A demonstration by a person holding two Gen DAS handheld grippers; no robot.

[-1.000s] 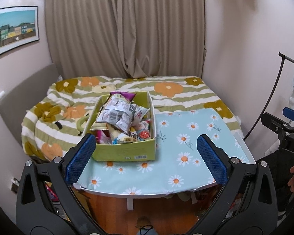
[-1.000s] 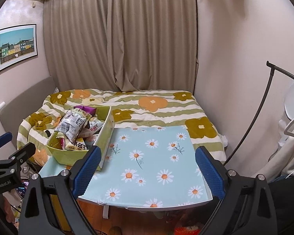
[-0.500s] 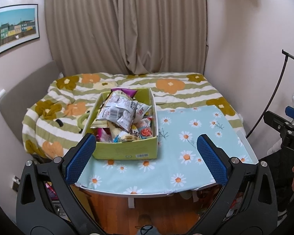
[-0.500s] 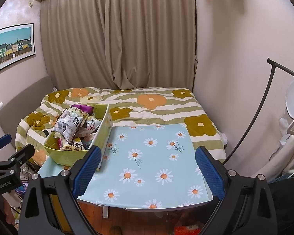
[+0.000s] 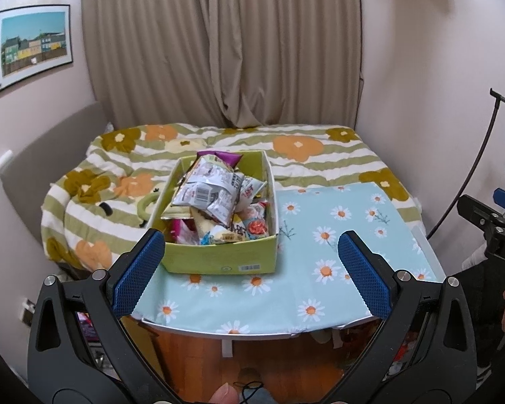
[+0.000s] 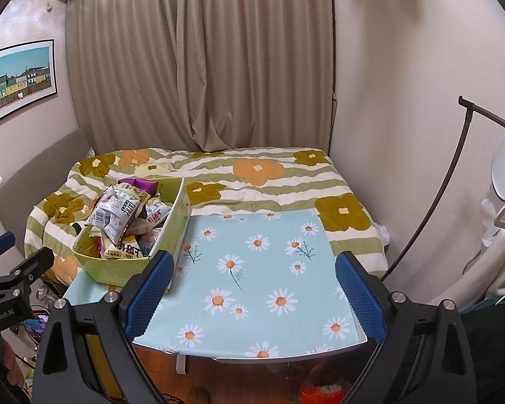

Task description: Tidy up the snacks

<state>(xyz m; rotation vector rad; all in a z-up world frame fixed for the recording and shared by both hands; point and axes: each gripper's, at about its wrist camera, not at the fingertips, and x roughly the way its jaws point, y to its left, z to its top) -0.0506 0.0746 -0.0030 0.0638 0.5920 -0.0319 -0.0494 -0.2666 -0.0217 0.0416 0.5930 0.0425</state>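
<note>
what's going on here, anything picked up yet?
Not yet. A person holds the left gripper and right gripper, both open and empty, short of the daisy-cloth table. The snacks sit piled in the green box on the table's left side. The left gripper faces the box; the right faces bare cloth.

A: Left gripper (image 5: 250,269): black frame, two fingers with blue cross-hatched pads (image 5: 136,274), silver round screws on the knuckles.

B: Right gripper (image 6: 250,288): same build, black with blue textured pads (image 6: 358,294) and silver screws.

A: White lettering "GenRobot.AI" on the black body at lower left of the right view. Bare fingertip (image 5: 224,395) at the bottom edge of the left view.
</note>
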